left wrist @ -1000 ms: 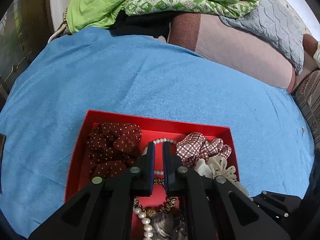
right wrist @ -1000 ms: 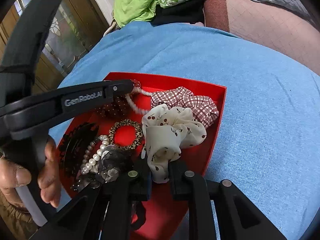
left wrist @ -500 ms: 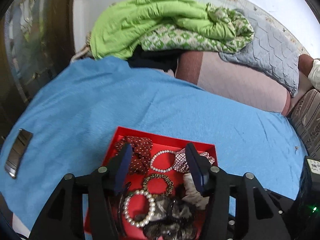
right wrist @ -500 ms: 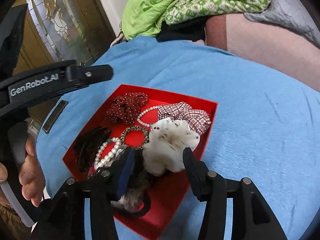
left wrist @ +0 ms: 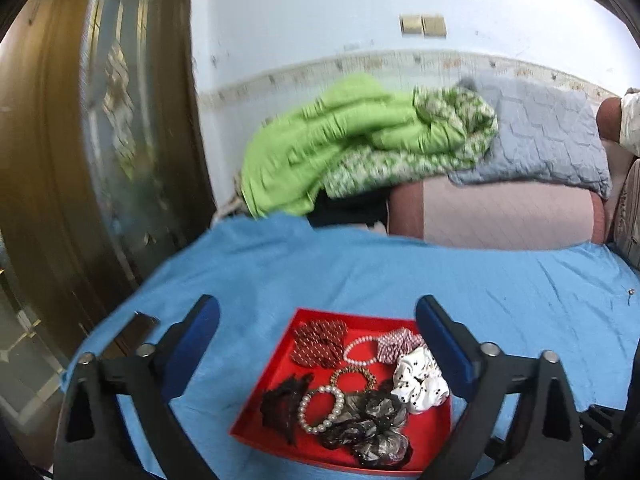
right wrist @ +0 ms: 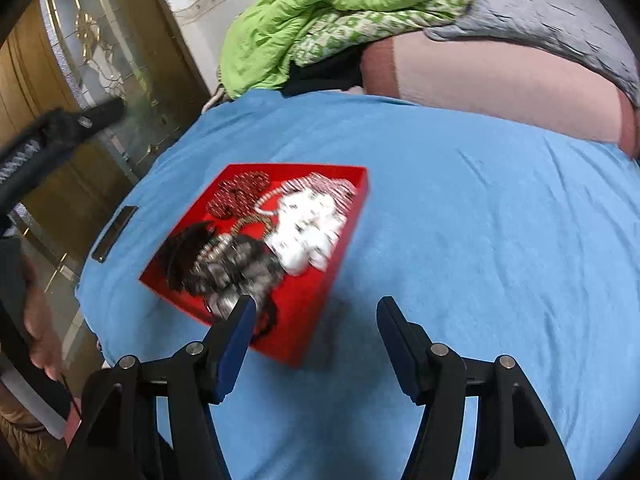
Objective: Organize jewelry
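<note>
A red tray (left wrist: 276, 376) (right wrist: 308, 320) lies on the blue cloth. It holds a dark red dotted scrunchie (left wrist: 318, 342), a small pearl bracelet (left wrist: 360, 350), a checked scrunchie (left wrist: 396, 342), a white cherry-print scrunchie (left wrist: 420, 384) (right wrist: 308, 228), a leopard hair tie (left wrist: 354, 376), a large pearl bracelet (left wrist: 320, 410), a black claw clip (left wrist: 280, 408) and a grey-black scrunchie (left wrist: 372, 428). My left gripper (left wrist: 316, 328) is open and empty, raised well above the tray. My right gripper (right wrist: 316, 320) is open and empty, raised above the tray's near right corner.
The blue cloth (right wrist: 460, 240) covers a bed. Green bedding (left wrist: 340, 140), a grey quilt (left wrist: 540, 132) and a pink pillow (left wrist: 500, 216) lie at the back. A dark flat phone-like object (right wrist: 114, 232) lies left of the tray. A wood-and-glass door (left wrist: 100, 140) stands at left.
Both grippers opened, the right letting go of the white cherry-print scrunchie into the tray. Both then lifted up and back from the tray, jaws widening further.
</note>
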`<state>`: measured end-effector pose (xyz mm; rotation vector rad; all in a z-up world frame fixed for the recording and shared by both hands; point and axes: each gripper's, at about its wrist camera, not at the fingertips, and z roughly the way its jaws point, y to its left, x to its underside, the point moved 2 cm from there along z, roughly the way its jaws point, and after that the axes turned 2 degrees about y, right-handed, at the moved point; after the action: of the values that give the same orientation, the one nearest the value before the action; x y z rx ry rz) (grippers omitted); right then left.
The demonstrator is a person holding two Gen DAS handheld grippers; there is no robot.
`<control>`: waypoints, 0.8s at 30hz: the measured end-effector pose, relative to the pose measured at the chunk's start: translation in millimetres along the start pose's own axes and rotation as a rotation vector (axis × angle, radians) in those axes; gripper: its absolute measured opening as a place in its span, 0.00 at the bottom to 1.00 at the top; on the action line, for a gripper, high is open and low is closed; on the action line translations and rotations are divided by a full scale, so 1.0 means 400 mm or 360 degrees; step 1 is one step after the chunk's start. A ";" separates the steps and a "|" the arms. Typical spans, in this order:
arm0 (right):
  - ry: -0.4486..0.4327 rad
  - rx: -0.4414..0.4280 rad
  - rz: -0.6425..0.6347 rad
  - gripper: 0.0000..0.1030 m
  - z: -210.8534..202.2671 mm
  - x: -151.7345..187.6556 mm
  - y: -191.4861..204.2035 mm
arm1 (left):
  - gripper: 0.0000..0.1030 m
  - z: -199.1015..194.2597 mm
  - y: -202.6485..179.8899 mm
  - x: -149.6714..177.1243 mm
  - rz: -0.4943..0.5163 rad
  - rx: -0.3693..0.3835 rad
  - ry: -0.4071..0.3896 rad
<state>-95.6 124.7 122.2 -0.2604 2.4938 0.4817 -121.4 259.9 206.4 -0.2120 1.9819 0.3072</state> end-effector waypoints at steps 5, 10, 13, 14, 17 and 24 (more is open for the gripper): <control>-0.0015 0.0067 0.0073 0.66 -0.043 0.037 -0.039 | 1.00 -0.086 -0.019 0.011 0.0017 -0.0136 -0.0117; -0.0039 0.0130 0.0119 0.67 -0.077 0.064 -0.071 | 1.00 -0.115 -0.031 0.032 -0.0018 -0.0045 -0.0018; -0.0036 0.0143 0.0150 0.67 -0.086 0.079 -0.089 | 1.00 -0.119 -0.030 0.049 -0.0073 0.0020 0.0069; -0.0034 0.0142 0.0157 0.67 -0.088 0.085 -0.093 | 1.00 -0.119 -0.031 0.055 -0.0090 0.0042 0.0103; -0.0029 0.0163 0.0163 0.67 -0.092 0.099 -0.097 | 1.00 -0.120 -0.038 0.079 -0.0116 0.0074 0.0168; -0.0071 0.0283 0.0115 0.68 -0.112 0.113 -0.082 | 1.00 -0.119 -0.082 0.132 -0.0020 0.0097 0.0256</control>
<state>-145.7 73.4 121.2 -0.0892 2.4895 0.2889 -174.9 213.6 173.4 -0.2155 2.1446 0.2274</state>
